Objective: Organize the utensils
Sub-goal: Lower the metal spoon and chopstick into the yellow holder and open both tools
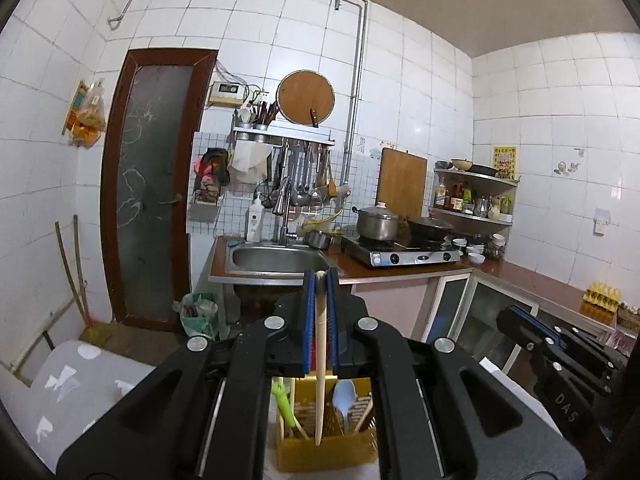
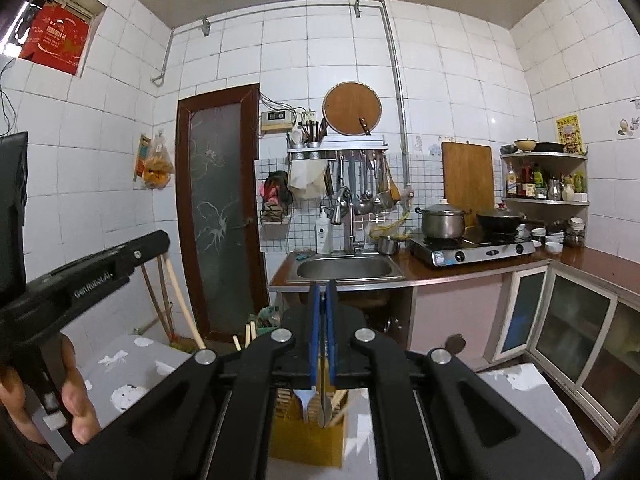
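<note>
My left gripper [image 1: 320,280] is shut on a cream utensil handle [image 1: 319,380] that hangs straight down into a yellow utensil holder [image 1: 326,454]. The holder also has a green utensil [image 1: 285,404], a pale blue spoon [image 1: 343,398] and wooden chopsticks. My right gripper [image 2: 325,288] is shut on a thin metal utensil [image 2: 323,402] whose lower end hangs over the same yellow holder [image 2: 308,446], next to the blue spoon [image 2: 305,400]. The right gripper also shows at the right of the left wrist view [image 1: 532,330].
The holder stands on a table with a grey patterned cloth [image 1: 72,384]. Beyond are a steel sink [image 1: 280,260], a gas stove with a pot [image 1: 378,222] and wok, cabinets [image 2: 572,332], a brown door [image 2: 218,208] and a green-lined bin [image 1: 198,314].
</note>
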Demonstrator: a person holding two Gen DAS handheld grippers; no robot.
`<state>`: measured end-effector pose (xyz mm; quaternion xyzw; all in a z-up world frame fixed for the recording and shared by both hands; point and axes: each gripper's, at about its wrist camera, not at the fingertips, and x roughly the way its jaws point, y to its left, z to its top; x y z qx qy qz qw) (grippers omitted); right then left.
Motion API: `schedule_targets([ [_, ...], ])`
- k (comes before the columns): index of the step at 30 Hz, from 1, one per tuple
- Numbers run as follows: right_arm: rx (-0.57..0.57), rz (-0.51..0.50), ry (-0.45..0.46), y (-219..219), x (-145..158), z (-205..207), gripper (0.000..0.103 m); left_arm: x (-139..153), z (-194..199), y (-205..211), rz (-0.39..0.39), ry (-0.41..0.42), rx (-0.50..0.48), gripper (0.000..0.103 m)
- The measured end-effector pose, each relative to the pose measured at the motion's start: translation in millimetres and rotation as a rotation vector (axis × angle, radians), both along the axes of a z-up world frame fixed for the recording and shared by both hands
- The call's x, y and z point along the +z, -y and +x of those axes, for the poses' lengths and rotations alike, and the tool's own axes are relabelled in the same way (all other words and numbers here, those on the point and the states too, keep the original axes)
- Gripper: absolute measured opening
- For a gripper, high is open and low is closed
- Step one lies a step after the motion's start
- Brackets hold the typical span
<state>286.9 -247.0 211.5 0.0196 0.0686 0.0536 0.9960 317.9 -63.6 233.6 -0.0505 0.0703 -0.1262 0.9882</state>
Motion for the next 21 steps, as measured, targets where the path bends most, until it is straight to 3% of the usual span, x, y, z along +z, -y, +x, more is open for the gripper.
schedule_targets([
  [11,0.006,0.007,-0.048,1.5,-29.7,47.7,0.003,-32.2,44.3,14.4,0.063,0.009,-0.003,0.005],
  [21,0.033,-0.005,-0.193,-2.6,-80.9,88.3,0.004,-94.3,81.8,4.0,0.079,-0.168,-0.005,0.005],
])
